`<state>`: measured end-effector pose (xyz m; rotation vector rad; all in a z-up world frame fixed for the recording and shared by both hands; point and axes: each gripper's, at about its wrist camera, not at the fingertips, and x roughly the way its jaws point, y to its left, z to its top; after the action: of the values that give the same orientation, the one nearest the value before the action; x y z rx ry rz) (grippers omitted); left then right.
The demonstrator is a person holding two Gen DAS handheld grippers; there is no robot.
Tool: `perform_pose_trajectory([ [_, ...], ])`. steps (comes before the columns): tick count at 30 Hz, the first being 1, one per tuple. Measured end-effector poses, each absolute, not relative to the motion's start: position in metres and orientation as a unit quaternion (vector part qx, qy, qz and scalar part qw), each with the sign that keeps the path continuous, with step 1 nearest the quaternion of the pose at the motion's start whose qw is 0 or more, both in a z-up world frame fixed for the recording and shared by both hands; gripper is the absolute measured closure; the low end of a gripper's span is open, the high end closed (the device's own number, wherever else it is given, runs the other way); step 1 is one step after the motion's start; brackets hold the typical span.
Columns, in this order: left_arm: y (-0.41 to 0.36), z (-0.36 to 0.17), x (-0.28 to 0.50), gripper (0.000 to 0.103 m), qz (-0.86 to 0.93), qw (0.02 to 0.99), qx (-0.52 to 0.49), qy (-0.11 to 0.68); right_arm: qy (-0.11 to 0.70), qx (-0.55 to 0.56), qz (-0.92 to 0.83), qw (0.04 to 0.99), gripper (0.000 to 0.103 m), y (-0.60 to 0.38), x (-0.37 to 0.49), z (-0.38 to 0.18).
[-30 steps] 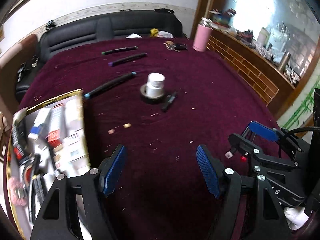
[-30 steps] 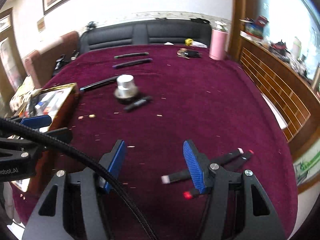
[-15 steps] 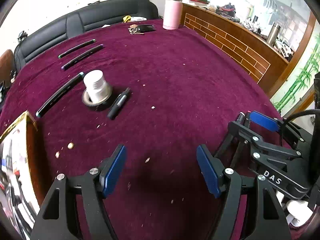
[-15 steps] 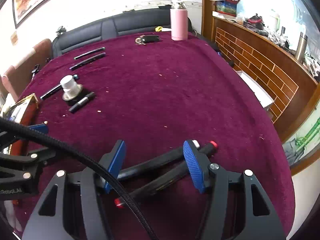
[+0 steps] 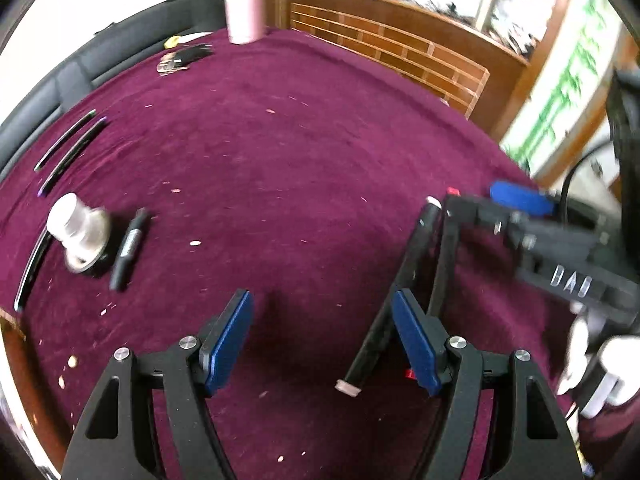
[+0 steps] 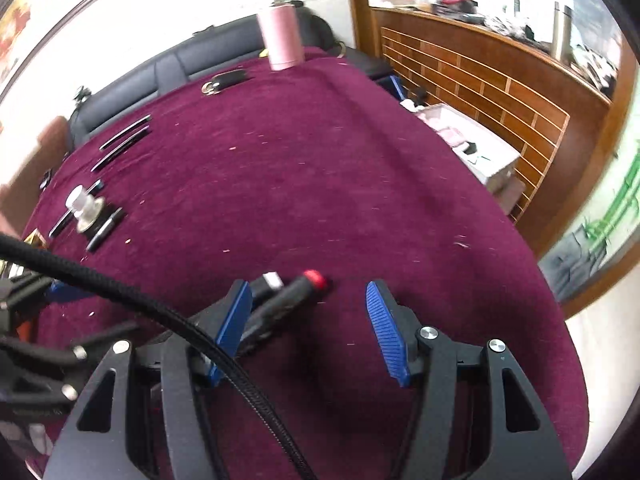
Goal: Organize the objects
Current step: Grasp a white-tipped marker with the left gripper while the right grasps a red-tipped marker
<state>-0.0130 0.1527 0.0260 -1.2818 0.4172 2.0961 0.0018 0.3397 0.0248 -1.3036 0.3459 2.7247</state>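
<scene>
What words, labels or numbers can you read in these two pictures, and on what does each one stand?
"DAS": white letters on the black body of the right gripper, seen from the left wrist and somewhat blurred.
A pale label on the short black pen beside the silver cap: too blurred to read.
Right wrist view: no readable text.

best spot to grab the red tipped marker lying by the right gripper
Grip the red-tipped marker mid-barrel from above, fingers closing across its width. It lies flat right beside the white-tipped marker, so the open right gripper should enter on its free side.
</scene>
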Motion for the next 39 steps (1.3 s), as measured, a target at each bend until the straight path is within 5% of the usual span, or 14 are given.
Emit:
perform_pose_trajectory([
  [9, 0.193, 0.01, -0.006, 0.041, 0.77, 0.346, -0.483, 0.231, 0.142, -0.428, 0.89, 0.061, 0.044, 0.363, 0.007, 0.022],
  [11, 0.2, 0.011, -0.006, 0.049, 0.77, 0.346, -0.485, 0.228, 0.146, -0.431, 0.888, 0.065, 0.044, 0.366, 0.007, 0.02],
  [13, 0.202, 0.014, -0.003, 0.085, 0.767, 0.352, -0.488, 0.222, 0.149, -0.434, 0.886, 0.066, 0.044, 0.367, 0.008, 0.02],
  [14, 0.203, 0.016, 0.0, 0.091, 0.763, 0.358, -0.493, 0.217, 0.15, -0.436, 0.885, 0.067, 0.044, 0.367, 0.009, 0.019],
  [26, 0.146, 0.023, 0.005, 0.092, 0.787, 0.331, -0.505, 0.128, 0.11, -0.466, 0.878, 0.013, 0.044, 0.314, 0.005, 0.02],
  [35, 0.122, 0.016, 0.002, 0.092, 0.791, 0.325, -0.509, 0.099, 0.046, -0.497, 0.864, 0.068, 0.044, 0.28, -0.017, 0.003],
  [37, 0.123, 0.016, 0.002, 0.092, 0.793, 0.322, -0.508, 0.099, 0.02, -0.483, 0.873, 0.058, 0.057, 0.271, -0.02, 0.003],
  [39, 0.122, 0.016, 0.002, 0.092, 0.795, 0.322, -0.505, 0.093, 0.013, -0.482, 0.875, 0.042, 0.08, 0.267, -0.02, 0.005],
])
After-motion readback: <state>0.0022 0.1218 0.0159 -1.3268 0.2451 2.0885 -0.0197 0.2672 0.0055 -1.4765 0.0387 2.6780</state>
